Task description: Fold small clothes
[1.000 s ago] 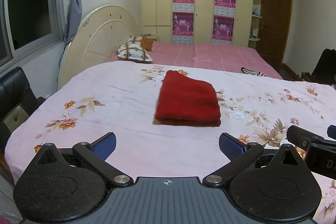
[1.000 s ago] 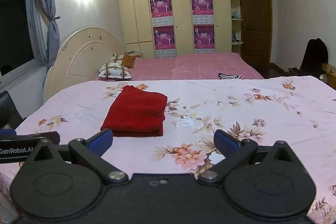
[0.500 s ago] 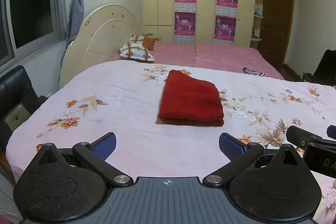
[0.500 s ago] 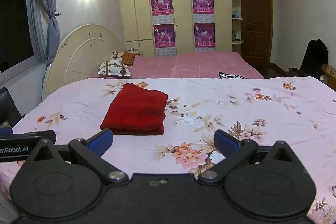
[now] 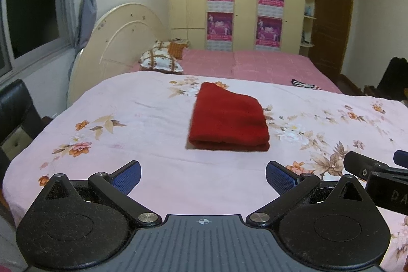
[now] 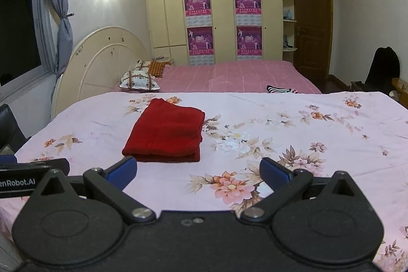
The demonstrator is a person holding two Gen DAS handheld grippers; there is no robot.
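A red cloth (image 5: 228, 119) lies folded into a neat block on the pink flowery sheet (image 5: 142, 119). It sits out in front of both tongs, and nothing touches it. The left tongs (image 5: 203, 173) are wide open and hold nothing; the cloth is straight ahead of them. The right tongs (image 6: 198, 171) are wide open and empty too; the cloth is ahead of them and a bit to the left, near the left blue pad (image 6: 122, 171).
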